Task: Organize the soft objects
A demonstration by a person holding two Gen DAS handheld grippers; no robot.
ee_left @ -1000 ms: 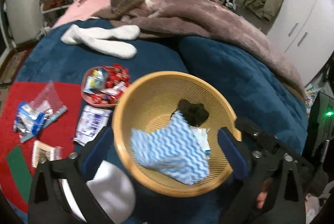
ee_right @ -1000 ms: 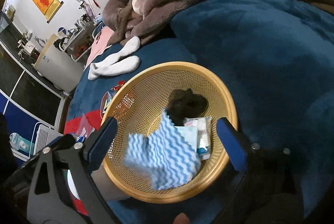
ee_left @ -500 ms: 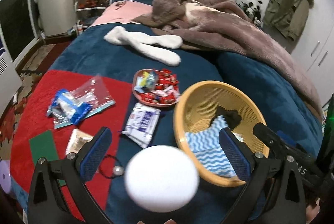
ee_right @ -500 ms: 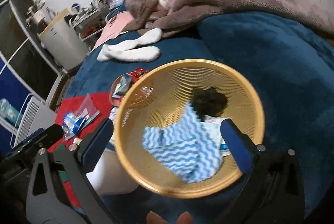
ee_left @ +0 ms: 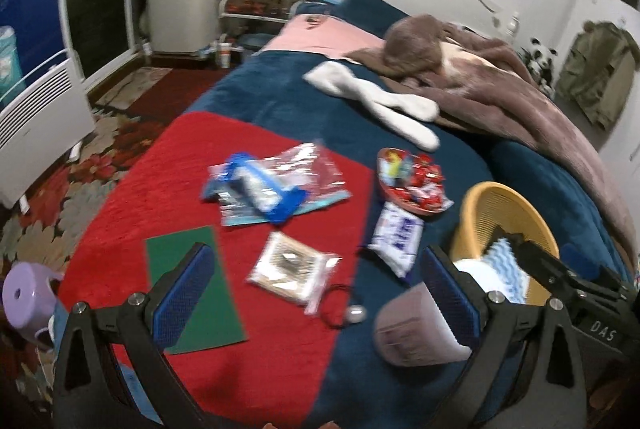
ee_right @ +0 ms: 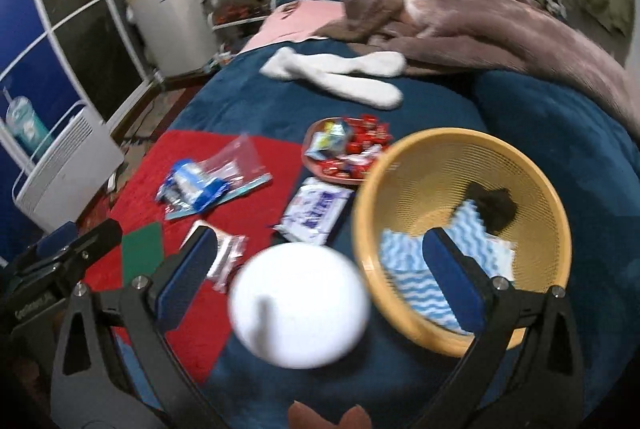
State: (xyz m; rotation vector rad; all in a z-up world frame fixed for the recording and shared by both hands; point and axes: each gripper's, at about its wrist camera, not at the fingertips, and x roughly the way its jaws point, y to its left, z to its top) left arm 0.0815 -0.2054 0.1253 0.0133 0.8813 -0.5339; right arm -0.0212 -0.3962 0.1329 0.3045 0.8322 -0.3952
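Note:
A yellow mesh basket [ee_right: 520, 165] sits on the blue bedspread and holds a blue-and-white wavy cloth [ee_right: 416, 269], a dark fuzzy item [ee_right: 494, 205] and a small packet. The basket also shows at the right of the left wrist view [ee_left: 480, 205]. A white round soft object [ee_right: 300, 301] lies left of the basket, between my right gripper's open fingers [ee_right: 320, 269]. My left gripper [ee_left: 316, 289] is open and empty over the red cloth, with a green pad [ee_left: 200, 293] by its left finger. Two white socks [ee_left: 380, 101] lie farther back.
A red dish of candy [ee_left: 412, 185], a white tissue pack [ee_left: 396, 233], a clear bag with blue items [ee_left: 272, 185] and a small clear packet [ee_left: 292, 265] lie on the bed. A brown blanket [ee_left: 480, 85] is heaped behind. A heater [ee_left: 36, 125] stands on the floor at left.
Both grippers have pulled back and swung left away from the basket. The white round object now sits between the right gripper's fingers, and the left view is over the red cloth.

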